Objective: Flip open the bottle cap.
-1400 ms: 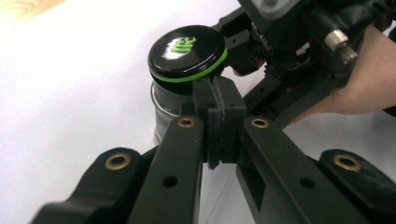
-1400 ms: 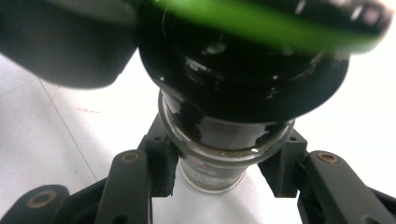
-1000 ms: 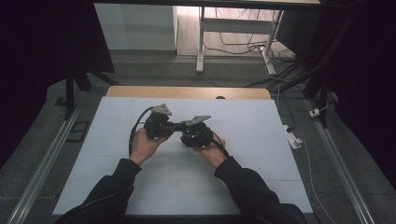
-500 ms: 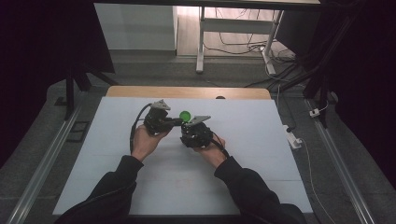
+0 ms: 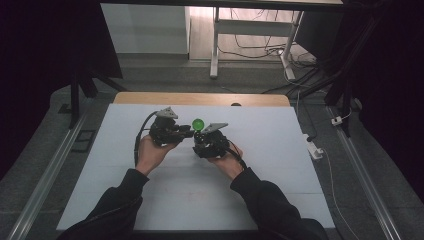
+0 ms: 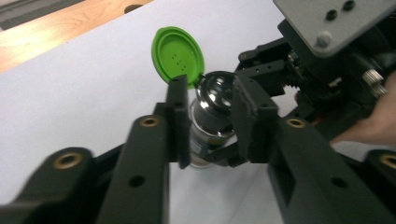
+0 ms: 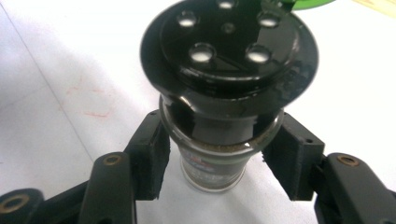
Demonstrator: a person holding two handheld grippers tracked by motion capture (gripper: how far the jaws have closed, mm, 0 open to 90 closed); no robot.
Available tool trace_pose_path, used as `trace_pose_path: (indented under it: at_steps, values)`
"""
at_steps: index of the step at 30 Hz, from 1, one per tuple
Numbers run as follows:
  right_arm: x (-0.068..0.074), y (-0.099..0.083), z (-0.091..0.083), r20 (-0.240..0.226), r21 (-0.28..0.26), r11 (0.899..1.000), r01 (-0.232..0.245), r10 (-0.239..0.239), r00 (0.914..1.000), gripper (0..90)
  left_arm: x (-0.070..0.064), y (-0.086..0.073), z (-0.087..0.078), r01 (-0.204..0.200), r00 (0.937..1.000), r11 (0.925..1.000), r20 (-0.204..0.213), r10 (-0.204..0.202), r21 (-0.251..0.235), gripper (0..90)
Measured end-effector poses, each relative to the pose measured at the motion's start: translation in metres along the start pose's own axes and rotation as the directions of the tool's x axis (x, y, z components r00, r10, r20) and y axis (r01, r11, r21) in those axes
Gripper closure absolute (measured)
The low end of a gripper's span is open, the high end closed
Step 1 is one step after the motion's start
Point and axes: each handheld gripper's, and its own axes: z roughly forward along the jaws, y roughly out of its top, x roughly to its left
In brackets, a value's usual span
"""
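Observation:
A small glass spice jar (image 7: 212,172) with a black shaker top (image 7: 229,56) is held tilted just above the white table. My right gripper (image 7: 219,154) is shut on its neck below the top. The jar's green flip lid (image 6: 178,53) stands swung open. My left gripper (image 6: 212,116) faces the jar from the other side. Its jaws are parted on either side of the black top (image 6: 217,91), and one fingertip (image 6: 178,91) sits by the lid's hinge. From above, the green lid (image 5: 198,123) shows between the left gripper (image 5: 186,132) and the right gripper (image 5: 200,140).
The white tabletop (image 5: 260,150) spreads wide around both hands, with a wooden strip (image 5: 200,98) along its far edge. A white power strip (image 5: 314,149) lies off the table's right side. Metal rails run along both sides.
The green lid was shut a second ago and has since flipped open, standing up between the two grippers. Both hands have stayed in about the same place.

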Motion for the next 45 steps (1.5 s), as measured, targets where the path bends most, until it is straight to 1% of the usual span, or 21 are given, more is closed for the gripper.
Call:
trace_pose_path:
  at_steps: [1, 4, 5, 6, 9, 11, 13, 15, 16, 18, 20, 21, 26, 30, 34, 36, 39, 41, 45]
  values:
    - [0.0, 0.0, -0.001, 0.001, 0.001, 1.0, 0.0, 0.0, 1.0, 39.1, -0.001, -0.001, -0.002, -0.002, 1.0, 1.0, 0.004, 0.002, 0.0, 62.7]
    - [0.001, -0.001, -0.005, -0.014, 0.009, 1.0, -0.009, 0.009, 0.9999, 35.5, -0.005, -0.003, -0.008, -0.009, 1.0, 0.9999, -0.005, 0.009, 0.012, 55.9]
    - [0.003, -0.001, -0.008, -0.018, 0.014, 1.0, -0.015, 0.015, 0.9997, 33.6, -0.006, -0.004, -0.01, -0.009, 0.9999, 0.9999, -0.004, 0.009, 0.011, 50.9]
    - [0.003, -0.001, -0.008, -0.018, 0.014, 1.0, -0.015, 0.015, 0.9997, 33.6, -0.006, -0.005, -0.011, -0.01, 0.9999, 0.9999, -0.003, 0.01, 0.012, 50.9]
    - [0.004, -0.002, -0.014, -0.043, 0.012, 0.999, -0.03, 0.03, 0.9986, 30.5, -0.009, -0.009, -0.015, -0.01, 0.9999, 0.9998, -0.007, 0.011, 0.018, 44.0]
    - [0.005, -0.003, -0.018, -0.048, 0.014, 1.0, -0.024, 0.024, 0.9986, 29.5, -0.01, -0.011, -0.018, -0.008, 0.9999, 0.9998, -0.007, 0.009, 0.02, 39.4]
    - [0.006, -0.003, -0.021, -0.05, 0.015, 1.0, -0.025, 0.025, 0.9984, 28.4, -0.012, -0.014, -0.019, -0.004, 1.0, 0.9995, 0.002, 0.004, 0.03, 34.0]
    - [0.008, -0.004, -0.024, -0.055, 0.027, 1.0, -0.015, 0.016, 0.9984, 26.8, -0.014, -0.017, -0.019, -0.004, 1.0, 0.999, -0.008, 0.004, 0.044, 25.6]
    - [0.008, -0.005, -0.026, -0.058, 0.028, 1.0, -0.009, 0.011, 0.9983, 26.4, -0.015, -0.018, -0.02, -0.002, 1.0, 0.9988, -0.003, 0.002, 0.049, 24.0]
    - [0.01, -0.006, -0.029, -0.076, 0.029, 0.999, -0.019, 0.021, 0.9969, 24.8, -0.018, -0.021, -0.021, 0.003, 1.0, 0.9986, 0.0, -0.003, 0.053, 21.2]
    - [0.01, -0.007, -0.032, -0.091, 0.04, 0.999, -0.024, 0.028, 0.9955, 22.0, -0.019, -0.024, -0.023, 0.012, 0.9999, 0.998, 0.01, -0.012, 0.062, 17.3]
    - [0.011, -0.008, -0.034, -0.097, 0.043, 0.999, -0.028, 0.032, 0.9948, 20.8, -0.02, -0.025, -0.024, 0.014, 0.9999, 0.9979, 0.006, -0.015, 0.063, 15.0]
    - [0.012, -0.01, -0.044, -0.118, 0.047, 0.998, -0.032, 0.037, 0.9923, 16.6, -0.025, -0.034, -0.032, 0.027, 0.9996, 0.9965, 0.007, -0.027, 0.079, 9.8]
    - [0.014, -0.011, -0.054, -0.131, 0.051, 0.998, -0.035, 0.041, 0.9906, 11.5, -0.028, -0.041, -0.04, 0.039, 0.9992, 0.9955, 0.005, -0.039, 0.086, 6.0]
    - [0.017, -0.016, -0.065, -0.127, 0.054, 0.998, -0.027, 0.034, 0.9913, 7.8, -0.031, -0.049, -0.048, 0.048, 0.9987, 0.9953, 0.016, -0.049, 0.084, 2.7]
    - [0.018, -0.019, -0.07, -0.129, 0.049, 0.999, -0.025, 0.031, 0.9912, 5.9, -0.033, -0.053, -0.052, 0.052, 0.9985, 0.9953, 0.015, -0.053, 0.082, 1.1]
    - [0.019, -0.022, -0.077, -0.142, 0.037, 0.999, -0.032, 0.037, 0.9892, 3.2, -0.037, -0.059, -0.058, 0.053, 0.9984, 0.9953, 0.016, -0.054, 0.081, 0.0]
    - [0.02, -0.025, -0.081, -0.136, 0.025, 0.999, -0.026, 0.029, 0.9903, 2.6, -0.039, -0.065, -0.062, 0.054, 0.9983, 0.9953, 0.014, -0.056, 0.081, 0.0]
    - [0.021, -0.032, -0.092, -0.15, 0.033, 0.999, -0.024, 0.029, 0.9883, 2.6, -0.044, -0.076, -0.072, 0.061, 0.9981, 0.9954, 0.006, -0.061, 0.074, 0.0]
